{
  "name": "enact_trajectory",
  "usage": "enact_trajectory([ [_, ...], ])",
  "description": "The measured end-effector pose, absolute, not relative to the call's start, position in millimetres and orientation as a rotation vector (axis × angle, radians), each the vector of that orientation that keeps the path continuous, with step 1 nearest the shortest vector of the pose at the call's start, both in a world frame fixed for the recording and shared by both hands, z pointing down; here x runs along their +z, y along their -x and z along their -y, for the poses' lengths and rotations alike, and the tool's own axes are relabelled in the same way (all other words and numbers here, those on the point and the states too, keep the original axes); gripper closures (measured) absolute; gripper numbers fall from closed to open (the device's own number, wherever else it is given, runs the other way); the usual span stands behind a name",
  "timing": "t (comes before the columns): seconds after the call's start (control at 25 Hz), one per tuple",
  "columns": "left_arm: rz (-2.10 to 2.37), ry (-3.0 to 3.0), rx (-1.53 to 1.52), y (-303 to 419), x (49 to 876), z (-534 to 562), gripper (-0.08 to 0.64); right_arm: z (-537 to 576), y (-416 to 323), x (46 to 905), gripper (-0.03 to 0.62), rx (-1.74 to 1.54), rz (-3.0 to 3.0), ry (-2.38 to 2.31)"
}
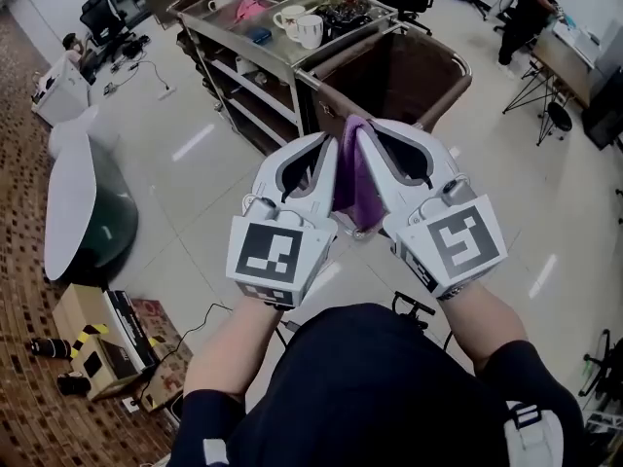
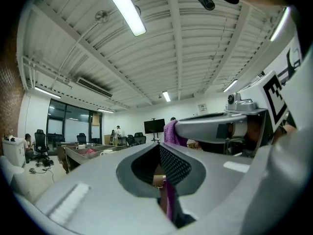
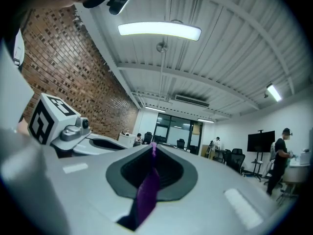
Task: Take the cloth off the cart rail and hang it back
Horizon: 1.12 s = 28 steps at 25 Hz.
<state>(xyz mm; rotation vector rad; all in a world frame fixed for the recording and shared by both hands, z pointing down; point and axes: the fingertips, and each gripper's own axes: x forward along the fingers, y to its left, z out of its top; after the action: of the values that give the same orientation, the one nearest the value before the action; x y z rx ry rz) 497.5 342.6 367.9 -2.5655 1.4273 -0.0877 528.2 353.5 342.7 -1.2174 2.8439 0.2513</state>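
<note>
A purple cloth (image 1: 352,175) hangs between my two grippers, which are held side by side in front of the person's body, clear of the cart. My left gripper (image 1: 329,144) is shut on one part of the cloth, and its own view shows a purple strip (image 2: 169,205) pinched between the jaws. My right gripper (image 1: 362,132) is shut on another part, with the cloth (image 3: 146,192) running up through its closed jaws. The cart rail (image 1: 458,62) around the brown bag (image 1: 394,76) lies just beyond the grippers.
A steel cart top (image 1: 219,10) holds white mugs (image 1: 307,29) and a pink rag. A round white table (image 1: 68,202) stands at the left, with boxes (image 1: 97,343) on the floor below it. A person (image 1: 526,8) stands far right near a stool (image 1: 557,115).
</note>
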Motion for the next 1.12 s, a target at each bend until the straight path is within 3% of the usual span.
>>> enact_trajectory([
  [0.48,-1.281,2.533,-0.031,-589,360,-339,0.558,-356,-614,344,0.575,0.213,-2.811,1.291],
  [1.12,-1.395,2.490,-0.069,-642,369,-334,0.557,-356,-667,350,0.575,0.201,-2.853,1.160],
])
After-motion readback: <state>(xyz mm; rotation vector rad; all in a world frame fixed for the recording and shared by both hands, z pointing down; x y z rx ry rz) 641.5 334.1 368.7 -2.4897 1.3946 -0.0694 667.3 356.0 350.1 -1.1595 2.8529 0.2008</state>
